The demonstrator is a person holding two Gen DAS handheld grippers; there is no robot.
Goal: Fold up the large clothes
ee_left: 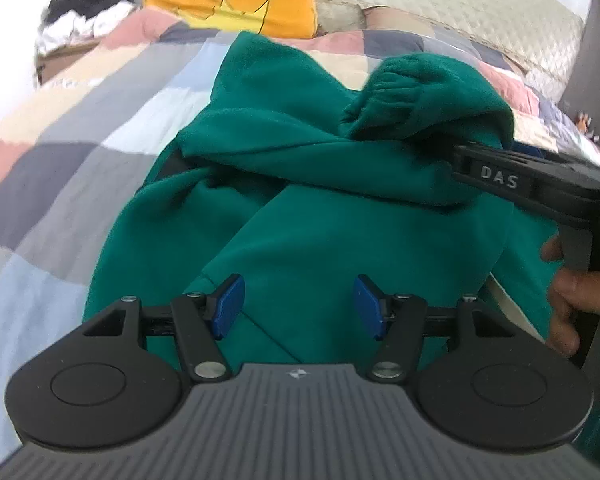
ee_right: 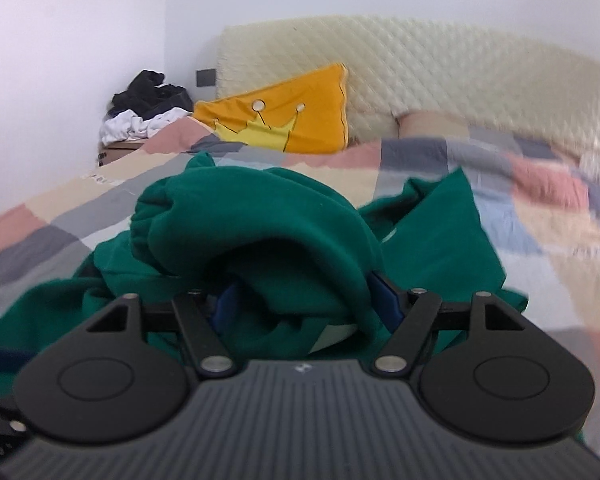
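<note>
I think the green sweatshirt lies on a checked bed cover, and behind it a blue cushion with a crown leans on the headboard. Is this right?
Not quite: the cushion with the crown is orange, not blue, as the right wrist view shows. The rest holds: the green sweatshirt lies on the checked bed cover, and the cushion leans on the headboard.

The sweatshirt (ee_left: 308,208) is plain teal green — the quilt (ee_left: 60,128) beneath is checked in grey, pink, cream and pale blue; the pillow (ee_left: 244,0) is orange with a yellow crown.
</note>
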